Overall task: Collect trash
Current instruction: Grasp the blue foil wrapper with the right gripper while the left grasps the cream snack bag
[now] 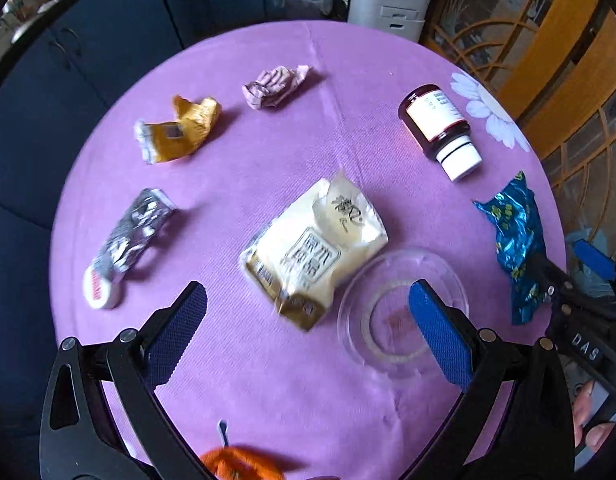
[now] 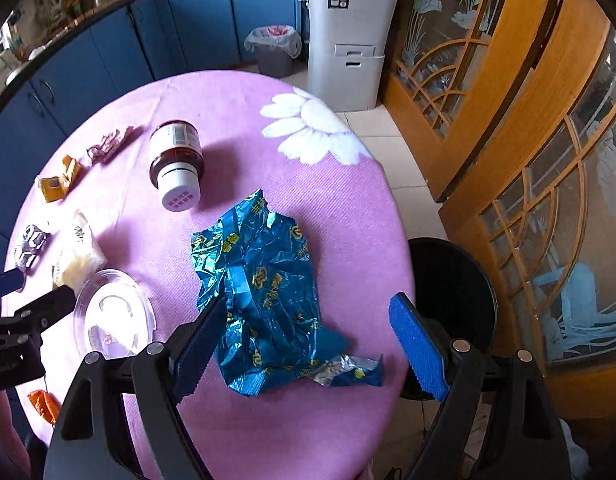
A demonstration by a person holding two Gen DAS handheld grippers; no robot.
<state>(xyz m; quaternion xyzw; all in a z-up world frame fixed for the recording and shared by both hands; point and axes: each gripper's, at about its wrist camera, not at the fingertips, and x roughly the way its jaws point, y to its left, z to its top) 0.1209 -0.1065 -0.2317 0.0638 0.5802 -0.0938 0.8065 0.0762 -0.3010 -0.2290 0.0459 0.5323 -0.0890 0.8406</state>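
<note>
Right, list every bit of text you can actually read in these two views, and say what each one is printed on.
"DAS": white letters on the body of the right hand-held gripper, seen from the left view.
Cream snack bag: large Chinese characters, too blurred to read.
Brown bottle: label print too small.
Bottle cap: blurred.
Blue wrapper: yellow characters, crumpled, unreadable.
Grey bin: black sticker, too small.

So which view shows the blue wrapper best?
The right wrist view: the blue wrapper lies whole and central, between the open right gripper fingers. The left wrist view shows it small at the edge, partly behind that gripper.
</note>
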